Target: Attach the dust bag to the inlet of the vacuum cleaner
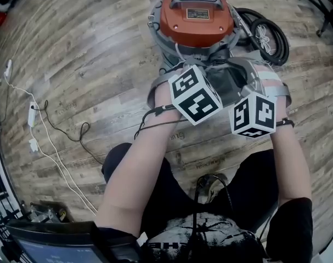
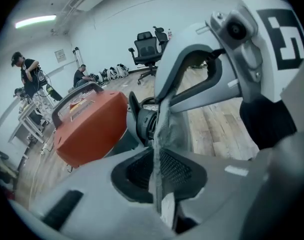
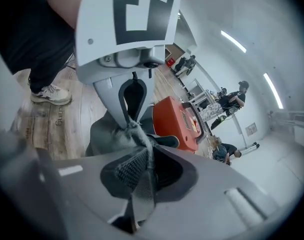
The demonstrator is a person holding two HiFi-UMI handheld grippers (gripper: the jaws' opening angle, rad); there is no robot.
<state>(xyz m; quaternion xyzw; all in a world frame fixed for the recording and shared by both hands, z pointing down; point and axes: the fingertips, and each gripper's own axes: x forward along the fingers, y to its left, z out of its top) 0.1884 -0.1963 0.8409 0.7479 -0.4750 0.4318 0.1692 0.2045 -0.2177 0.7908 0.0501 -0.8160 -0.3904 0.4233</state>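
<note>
The vacuum cleaner [image 1: 196, 15] has an orange top and stands on the wood floor ahead of me. Its black round inlet [image 2: 144, 124] faces my grippers. The grey dust bag [image 1: 237, 78] hangs just in front of the vacuum, between my grippers. My left gripper [image 2: 159, 171] is shut on one bunched edge of the bag [image 2: 167, 129]. My right gripper [image 3: 144, 171] is shut on another fold of the grey cloth [image 3: 109, 134]. Each gripper shows in the other's view, close by and pinching the same bag. In the head view their marker cubes hide the jaws.
A coiled black hose [image 1: 267, 34] lies right of the vacuum. White cables and a power strip [image 1: 32, 114] run along the floor at the left. My legs are below the grippers. People [image 2: 26, 74] and an office chair [image 2: 144, 49] are far off by the wall.
</note>
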